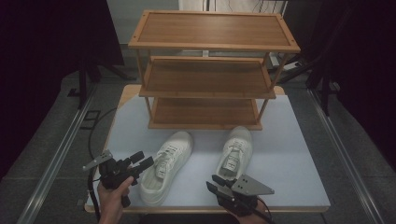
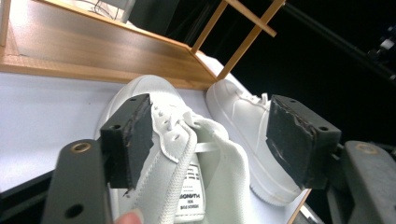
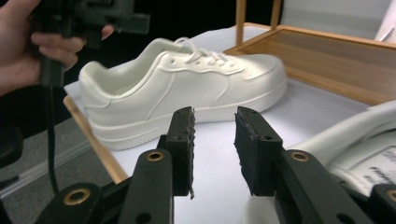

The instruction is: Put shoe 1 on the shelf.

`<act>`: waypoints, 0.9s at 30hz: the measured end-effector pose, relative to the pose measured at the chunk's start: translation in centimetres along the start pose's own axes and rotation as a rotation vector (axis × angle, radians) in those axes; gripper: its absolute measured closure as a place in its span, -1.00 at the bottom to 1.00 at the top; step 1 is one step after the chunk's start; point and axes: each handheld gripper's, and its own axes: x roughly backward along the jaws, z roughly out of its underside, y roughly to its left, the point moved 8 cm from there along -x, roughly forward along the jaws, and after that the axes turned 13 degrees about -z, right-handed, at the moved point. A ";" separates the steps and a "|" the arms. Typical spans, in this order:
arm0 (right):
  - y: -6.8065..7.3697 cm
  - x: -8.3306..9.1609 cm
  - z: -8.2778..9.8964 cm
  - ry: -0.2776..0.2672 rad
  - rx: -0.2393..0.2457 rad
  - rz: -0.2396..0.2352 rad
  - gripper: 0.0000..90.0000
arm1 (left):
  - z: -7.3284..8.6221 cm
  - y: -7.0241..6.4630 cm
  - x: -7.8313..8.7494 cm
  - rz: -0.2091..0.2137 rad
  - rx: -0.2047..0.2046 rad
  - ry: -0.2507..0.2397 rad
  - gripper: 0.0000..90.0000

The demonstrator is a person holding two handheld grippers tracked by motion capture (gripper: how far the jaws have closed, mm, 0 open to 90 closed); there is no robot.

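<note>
Your left gripper has its fingers wide open around the near shoe's heel end, which points toward the rack, while your right gripper waits half open beside the other shoe.

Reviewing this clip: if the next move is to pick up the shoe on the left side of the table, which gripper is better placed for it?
Likely the left gripper. It hovers open beside the left shoe, and its own view shows that shoe's collar between the jaws. The right gripper sits near the right shoe, jaws narrowly apart and empty.
</note>
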 end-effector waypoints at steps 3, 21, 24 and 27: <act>-0.4 0.1 0.0 0.002 -0.009 0.015 0.44 | 0.3 0.0 -0.3 -0.004 -0.016 0.009 -0.37; 1.5 -0.1 -0.7 -0.017 0.010 -0.011 0.40 | 2.1 0.4 -3.7 -0.058 -0.117 0.139 -0.37; 1.8 0.0 -0.8 -0.020 0.016 -0.015 0.40 | 2.4 0.6 -4.1 -0.070 -0.130 0.152 -0.31; 2.0 -0.1 -0.9 -0.021 0.020 -0.017 0.40 | 2.9 1.2 -4.6 -0.109 -0.144 0.163 -0.22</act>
